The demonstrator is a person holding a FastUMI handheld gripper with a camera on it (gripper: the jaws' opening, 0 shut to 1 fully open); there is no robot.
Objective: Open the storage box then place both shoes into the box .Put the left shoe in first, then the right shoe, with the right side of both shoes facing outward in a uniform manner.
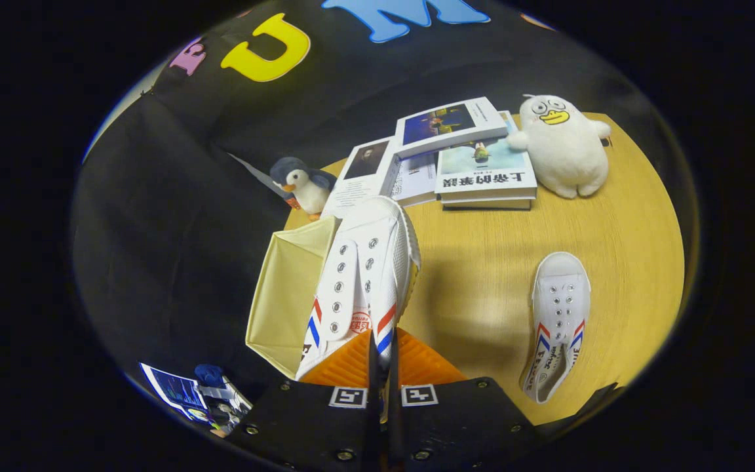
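Observation:
My gripper [383, 357] is shut on the side wall of a white canvas shoe [361, 275] with red and blue stripes. The held shoe hangs in the air, toe pointing away, partly over the open cream fabric storage box [286, 288] that sits at the table's left edge. The box's inside looks bare where it shows. A second white shoe [558, 321] of the same kind lies flat on the wooden table [482, 282] off to the right of my fingers, toe pointing away.
Beyond the held shoe lies a pile of books [456, 157]. A white duck plush [561, 144] sits to their right and a small penguin plush [302, 183] stands just behind the box. Black cloth walls stand left and behind.

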